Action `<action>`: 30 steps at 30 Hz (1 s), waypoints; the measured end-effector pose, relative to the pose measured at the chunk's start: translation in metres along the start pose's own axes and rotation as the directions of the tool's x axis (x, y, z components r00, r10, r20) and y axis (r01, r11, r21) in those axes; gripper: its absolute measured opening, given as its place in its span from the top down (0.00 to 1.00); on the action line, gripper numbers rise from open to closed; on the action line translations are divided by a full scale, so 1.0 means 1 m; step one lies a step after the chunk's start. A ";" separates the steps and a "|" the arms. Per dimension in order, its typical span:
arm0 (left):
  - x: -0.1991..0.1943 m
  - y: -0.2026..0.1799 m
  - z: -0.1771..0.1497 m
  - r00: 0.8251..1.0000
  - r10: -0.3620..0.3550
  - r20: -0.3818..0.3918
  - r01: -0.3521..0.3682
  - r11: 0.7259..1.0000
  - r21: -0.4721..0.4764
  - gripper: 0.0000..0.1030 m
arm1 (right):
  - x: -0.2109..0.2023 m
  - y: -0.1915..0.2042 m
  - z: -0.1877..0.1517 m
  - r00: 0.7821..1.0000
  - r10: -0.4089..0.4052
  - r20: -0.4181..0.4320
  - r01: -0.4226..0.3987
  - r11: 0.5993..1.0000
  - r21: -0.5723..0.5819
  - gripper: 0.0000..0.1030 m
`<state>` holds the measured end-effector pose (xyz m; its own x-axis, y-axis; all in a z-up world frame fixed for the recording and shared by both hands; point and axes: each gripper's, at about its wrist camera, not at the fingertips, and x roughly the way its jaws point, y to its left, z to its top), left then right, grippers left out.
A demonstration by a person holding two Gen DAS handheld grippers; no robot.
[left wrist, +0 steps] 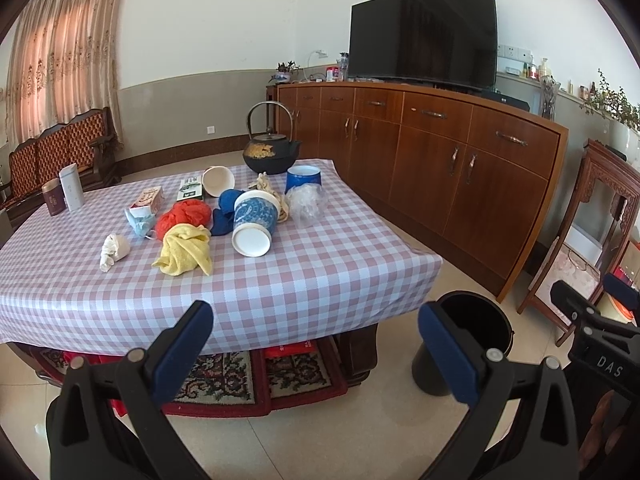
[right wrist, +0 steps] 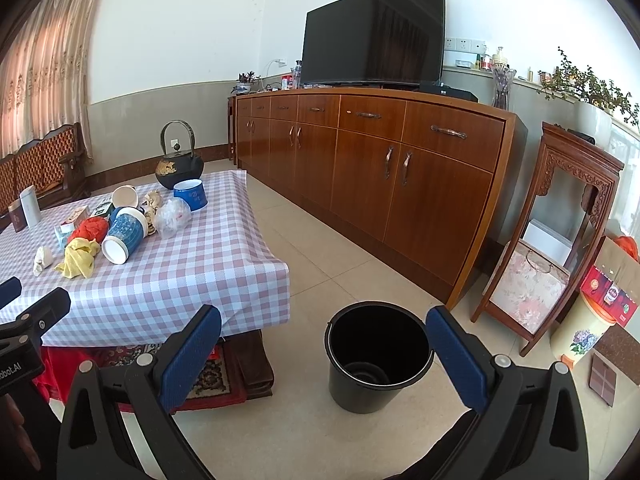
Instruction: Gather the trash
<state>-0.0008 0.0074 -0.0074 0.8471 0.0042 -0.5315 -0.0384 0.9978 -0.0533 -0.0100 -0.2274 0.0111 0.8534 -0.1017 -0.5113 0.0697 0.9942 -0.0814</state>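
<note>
A low table with a checked cloth carries trash: a tipped blue-and-white paper cup, a yellow cloth, an orange bag, a crumpled white tissue, a clear plastic wad and a blue cup. A black bucket stands empty on the floor right of the table. My left gripper is open, short of the table's near edge. My right gripper is open, above the floor beside the bucket.
A black iron kettle stands at the table's far edge, tins and small boxes at its left. A long wooden sideboard with a TV lines the wall. A carved stand and boxes are at the right.
</note>
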 end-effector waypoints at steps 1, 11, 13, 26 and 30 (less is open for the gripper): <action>0.000 0.000 0.000 1.000 0.000 -0.002 0.000 1.000 0.000 0.00 | 0.000 0.000 0.000 1.000 0.001 0.000 -0.001 1.000 0.000 0.00; 0.000 0.000 0.000 1.000 -0.001 -0.003 0.001 1.000 -0.001 0.00 | 0.001 0.000 -0.001 1.000 0.002 -0.002 -0.002 1.000 0.000 0.00; 0.000 0.000 0.000 1.000 -0.001 -0.004 0.001 1.000 -0.003 0.00 | 0.001 0.000 -0.001 1.000 0.002 -0.002 -0.002 1.000 -0.001 0.00; 0.001 0.004 -0.003 1.000 0.004 0.005 -0.004 1.000 -0.015 0.00 | 0.002 0.005 -0.004 0.999 0.037 -0.007 -0.037 0.999 -0.005 0.00; 0.002 0.013 -0.001 1.000 0.007 -0.001 -0.007 0.999 -0.051 0.00 | 0.002 0.007 -0.002 0.996 0.091 -0.007 -0.092 0.996 -0.016 0.00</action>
<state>0.0000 0.0204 -0.0101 0.8460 0.0107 -0.5330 -0.0709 0.9932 -0.0926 -0.0093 -0.2203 0.0077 0.8523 -0.0106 -0.5229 -0.0170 0.9987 -0.0479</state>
